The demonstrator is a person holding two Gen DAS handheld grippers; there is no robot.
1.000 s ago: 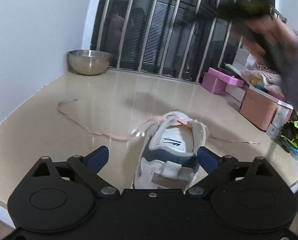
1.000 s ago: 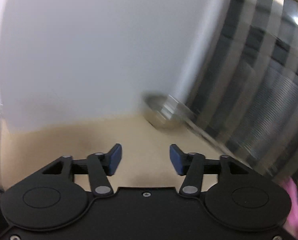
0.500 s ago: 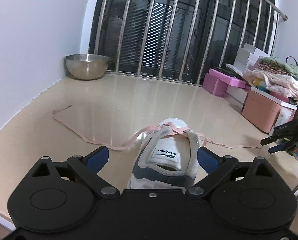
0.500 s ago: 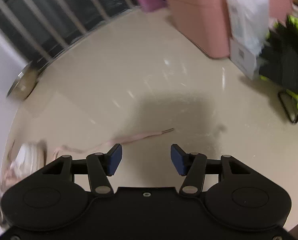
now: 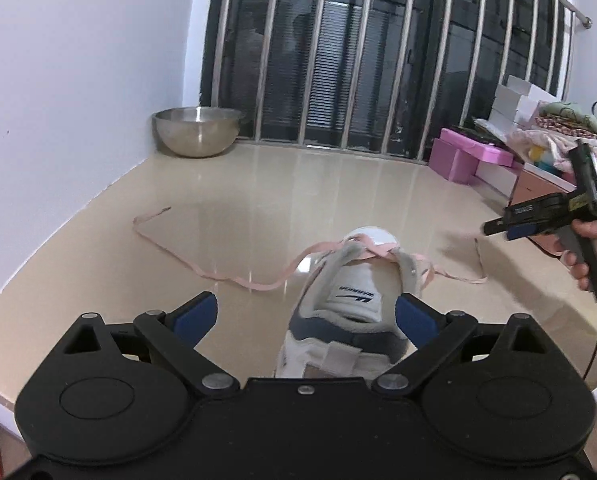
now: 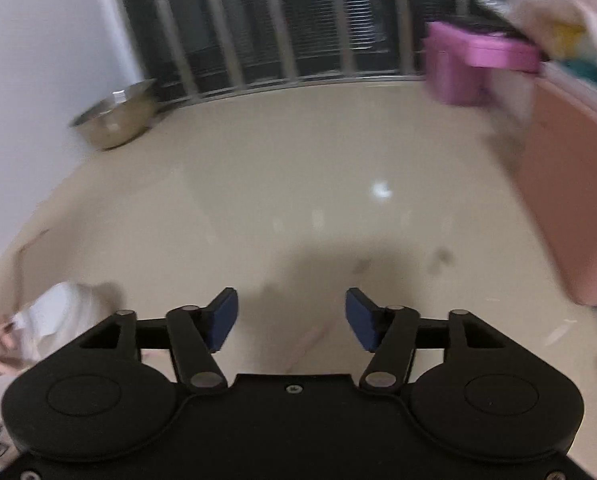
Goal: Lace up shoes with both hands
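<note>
My left tongs (image 5: pixel 306 316) stand spread around the shoe (image 5: pixel 350 320) to steady it mid-tabletop; right tongs (image 6: pixel 290 320), empty and opening, hover above the lace (image 6: pixel 304 346).

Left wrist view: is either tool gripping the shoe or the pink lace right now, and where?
Neither. The left tool stands open around the shoe's heel without pressing it. The right tool is opening above the lace, its end below, ungripped.
</note>
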